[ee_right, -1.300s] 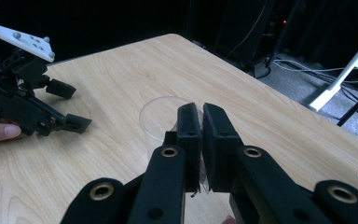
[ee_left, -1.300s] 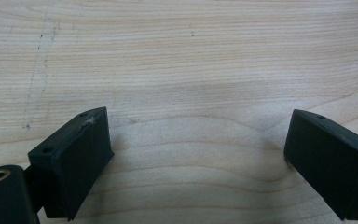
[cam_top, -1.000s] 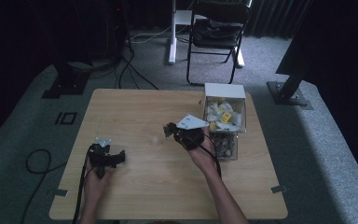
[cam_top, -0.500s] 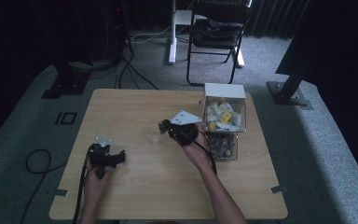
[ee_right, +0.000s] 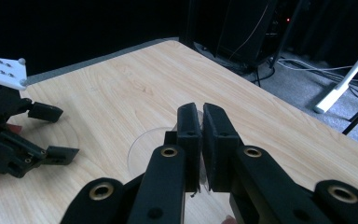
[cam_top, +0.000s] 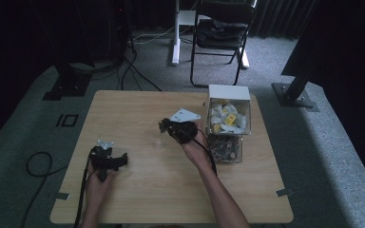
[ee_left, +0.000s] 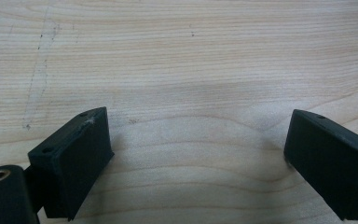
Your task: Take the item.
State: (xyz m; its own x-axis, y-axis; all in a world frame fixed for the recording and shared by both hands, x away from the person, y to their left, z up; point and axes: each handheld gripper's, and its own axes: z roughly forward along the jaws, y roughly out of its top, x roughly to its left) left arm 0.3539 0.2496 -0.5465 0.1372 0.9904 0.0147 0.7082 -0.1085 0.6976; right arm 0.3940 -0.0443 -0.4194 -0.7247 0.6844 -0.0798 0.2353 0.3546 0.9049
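Left gripper (cam_top: pixel 108 160) low, fingers (ee_left: pixel 74 158) spread; right gripper (ee_right: pixel 201 140) fingers pinched together.

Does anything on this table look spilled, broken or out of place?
Nothing looks spilled or broken. The one oddity is easy to miss: the right hand-held gripper pinches what seems a clear cup by its thin wall, nearly invisible against the wooden table.

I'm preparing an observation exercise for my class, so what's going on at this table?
A person works at a wooden table with a gripper in each hand. The right gripper has its jaws shut on the thin wall of what looks like a clear cup, near the middle of the table. The left gripper rests low over bare wood, with its jaws open and nothing between them. A clear box of small packets stands at the table's right side.
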